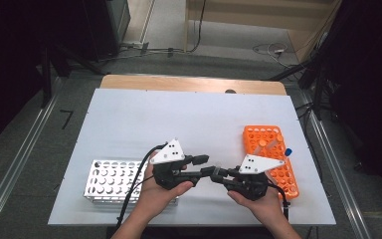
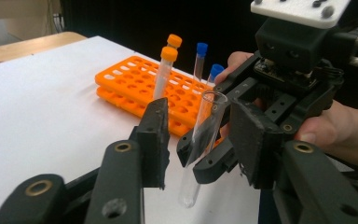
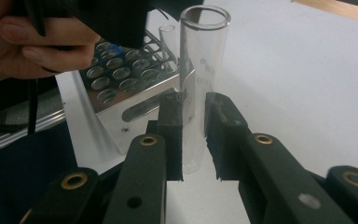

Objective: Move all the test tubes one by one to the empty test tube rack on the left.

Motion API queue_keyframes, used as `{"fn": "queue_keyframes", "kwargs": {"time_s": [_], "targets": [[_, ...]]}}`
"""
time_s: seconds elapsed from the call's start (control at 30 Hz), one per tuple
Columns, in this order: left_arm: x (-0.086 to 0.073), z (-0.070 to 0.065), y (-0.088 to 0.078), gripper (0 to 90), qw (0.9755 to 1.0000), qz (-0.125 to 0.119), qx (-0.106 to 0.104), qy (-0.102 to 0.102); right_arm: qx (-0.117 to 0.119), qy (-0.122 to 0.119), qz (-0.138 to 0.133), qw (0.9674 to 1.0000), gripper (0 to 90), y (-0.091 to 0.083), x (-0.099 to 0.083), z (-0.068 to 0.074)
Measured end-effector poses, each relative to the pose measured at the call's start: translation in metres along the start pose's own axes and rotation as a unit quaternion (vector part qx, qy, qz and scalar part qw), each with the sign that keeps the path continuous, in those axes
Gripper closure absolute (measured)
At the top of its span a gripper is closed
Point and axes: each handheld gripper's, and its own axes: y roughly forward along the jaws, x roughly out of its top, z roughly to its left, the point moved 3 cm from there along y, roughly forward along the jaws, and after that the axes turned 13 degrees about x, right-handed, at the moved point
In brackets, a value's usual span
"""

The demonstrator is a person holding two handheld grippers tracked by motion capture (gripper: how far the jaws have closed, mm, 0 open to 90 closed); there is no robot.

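Tube (image 3: 196,93) in right gripper (image 3: 193,135), mid-table

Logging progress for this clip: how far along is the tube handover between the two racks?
Done: the right gripper holds the uncapped glass tube upright. In hand: the left gripper brackets it, pads not yet pressing. Left: racking it; capped tubes stand in the orange rack, metal rack waits.

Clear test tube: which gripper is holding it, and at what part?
The right gripper clamps the clear test tube around its lower body; the left gripper brackets it without pressing.
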Motion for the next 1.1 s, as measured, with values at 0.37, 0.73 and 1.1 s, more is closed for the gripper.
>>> {"fn": "queue_keyframes", "kwargs": {"time_s": [0.37,0.73,1.1], "targets": [[-0.005,-0.01,0.012,71.6,0.9995,0.022,-0.019,0.01,0.014,-0.008,0.006,0.9999,73.8,0.007,0.001,0.007],[-0.006,-0.011,0.011,76.6,0.9992,0.02,0.0,0.034,0.025,0.0,0.002,0.9997,73.5,0.007,0.0,0.007],[0.0,0.004,-0.006,76.8,0.9997,0.002,0.016,0.019,0.02,-0.003,-0.021,0.9996,50.3,-0.007,0.001,0.003]]}}
